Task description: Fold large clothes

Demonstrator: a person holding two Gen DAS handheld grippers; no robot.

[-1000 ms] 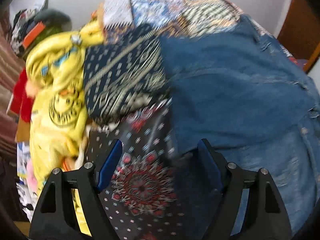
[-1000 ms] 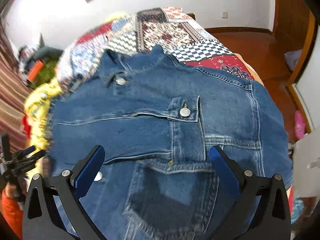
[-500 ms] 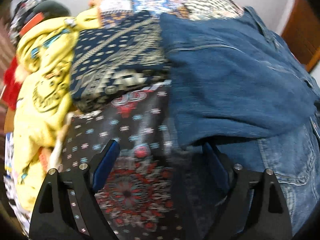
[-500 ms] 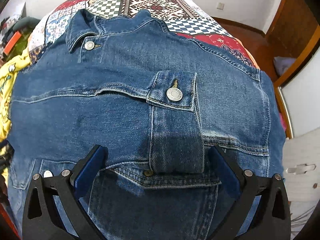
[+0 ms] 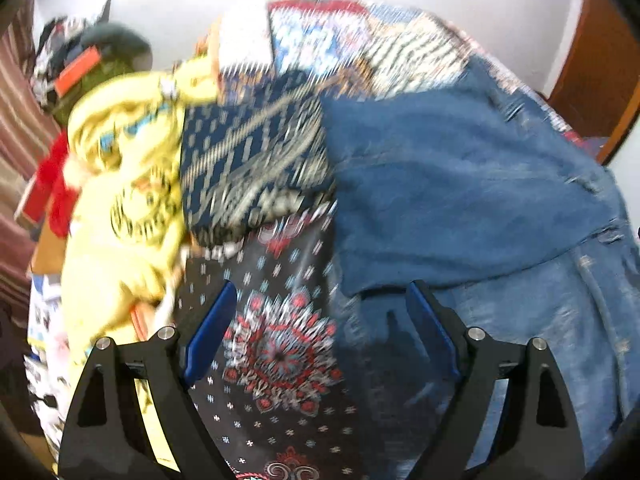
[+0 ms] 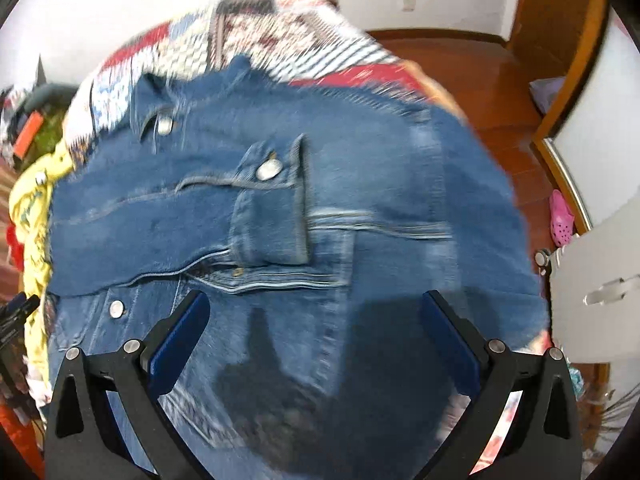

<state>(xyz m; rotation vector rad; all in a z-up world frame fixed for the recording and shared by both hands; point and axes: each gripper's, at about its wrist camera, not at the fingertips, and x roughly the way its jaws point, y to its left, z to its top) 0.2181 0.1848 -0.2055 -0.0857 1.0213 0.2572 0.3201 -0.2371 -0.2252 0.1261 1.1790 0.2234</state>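
A blue denim jacket [image 6: 360,200] lies spread on the patchwork bedspread [image 6: 280,28], with both sleeves folded across its front and a buttoned cuff [image 6: 272,208] on top. In the left wrist view the jacket [image 5: 460,200] fills the right half. My left gripper [image 5: 320,320] is open and empty, hovering over the bedspread [image 5: 280,340] at the jacket's left edge. My right gripper [image 6: 312,328] is open and empty, above the jacket's lower part. Both views are motion blurred.
A yellow printed garment [image 5: 120,200] is heaped at the bed's left side, with red cloth [image 5: 56,188] and a dark bag [image 5: 108,52] beyond it. Wooden floor [image 6: 500,92], a pink shoe [image 6: 560,216] and a white cabinet [image 6: 600,280] lie to the right.
Both grippers have pulled back and up from the jacket; the right view now shows more of the garment and floor. The jacket has not visibly moved.
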